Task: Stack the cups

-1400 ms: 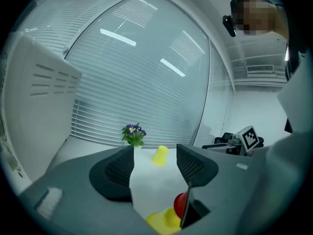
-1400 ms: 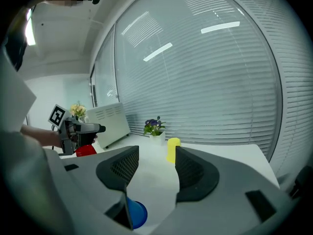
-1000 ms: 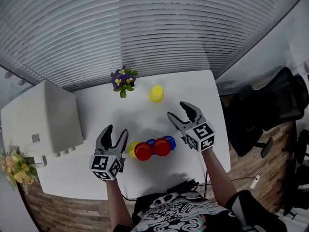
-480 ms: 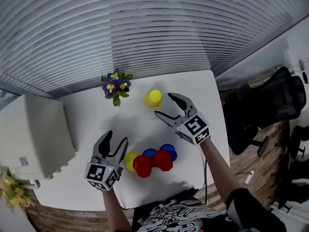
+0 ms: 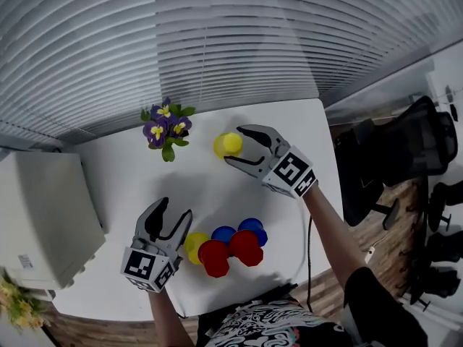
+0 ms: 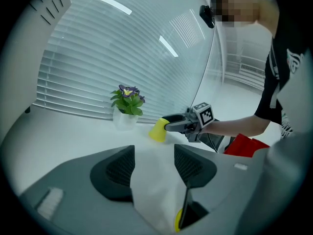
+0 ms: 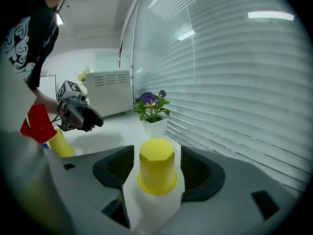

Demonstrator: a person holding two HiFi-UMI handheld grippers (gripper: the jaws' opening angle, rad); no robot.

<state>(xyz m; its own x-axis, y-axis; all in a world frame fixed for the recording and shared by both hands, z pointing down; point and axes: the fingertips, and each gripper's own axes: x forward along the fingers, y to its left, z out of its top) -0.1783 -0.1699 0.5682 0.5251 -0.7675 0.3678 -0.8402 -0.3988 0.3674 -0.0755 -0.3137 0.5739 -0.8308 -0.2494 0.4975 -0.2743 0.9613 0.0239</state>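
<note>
An upturned yellow cup (image 5: 229, 144) (image 7: 157, 166) stands alone near the table's back. My right gripper (image 5: 236, 146) (image 7: 155, 173) straddles it; its jaws have just been closing, with a gap left on each side of the cup. Near the front edge sits a cluster of upturned cups: one yellow (image 5: 194, 243), two red (image 5: 215, 256) (image 5: 247, 246) and two blue (image 5: 223, 233) (image 5: 254, 227). My left gripper (image 5: 173, 211) (image 6: 154, 168) hovers just left of that cluster, open; its jaws have just been closing slightly, with nothing between them.
A potted plant with purple flowers (image 5: 163, 127) (image 7: 152, 112) stands left of the lone yellow cup. A large white box (image 5: 40, 215) fills the table's left end. The white table (image 5: 304, 132) ends at the right, with a black office chair (image 5: 405, 150) beyond.
My right gripper has moved up-left across the table from near the cluster and now has the lone yellow cup between its jaws. The left gripper has shifted slightly down beside the cluster.
</note>
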